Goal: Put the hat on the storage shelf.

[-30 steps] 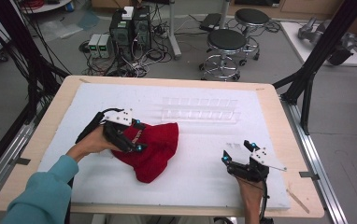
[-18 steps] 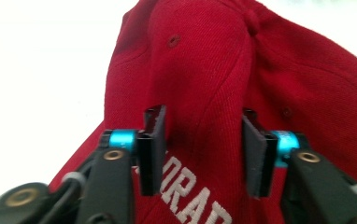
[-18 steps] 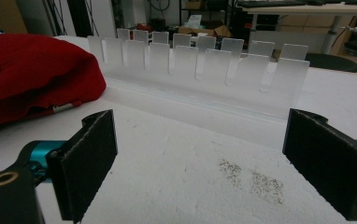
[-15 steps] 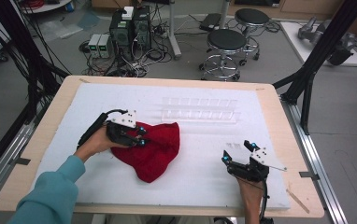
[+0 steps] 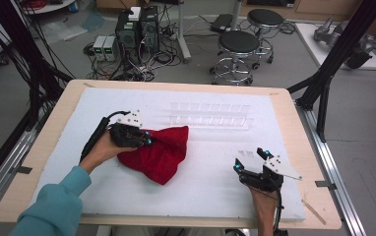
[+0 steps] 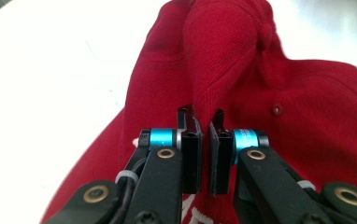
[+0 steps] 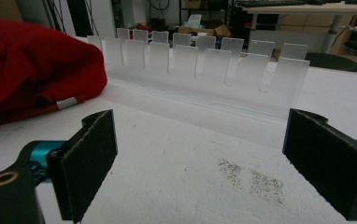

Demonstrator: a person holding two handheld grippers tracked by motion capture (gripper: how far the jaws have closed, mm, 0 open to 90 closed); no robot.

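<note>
A white foam mat [image 5: 205, 182] covers most of a wooden table [image 5: 294, 105], leaving a bare wood border on every side. On the mat's left half lies a red cap [image 5: 159, 152], well clear of all edges, with open mat in front of it and to its right. The left gripper [image 5: 146, 141], held from the bottom left, has its jaws pinched nearly together on a raised fold of the cap's fabric; in the left gripper view that fold [image 6: 209, 70] rises between the two black jaws. Compared with a second ago, the cap has been drawn slightly toward the far side and its fabric is bunched higher at the gripper. The right gripper [image 5: 249, 160] rests near the mat's front right corner, unmoved, jaws spread wide and holding nothing, well apart from the cap. A clear plastic slotted rack [image 5: 210, 114] stands toward the far edge, just beyond the cap, its slots empty in the right gripper view [image 7: 204, 65].
</note>
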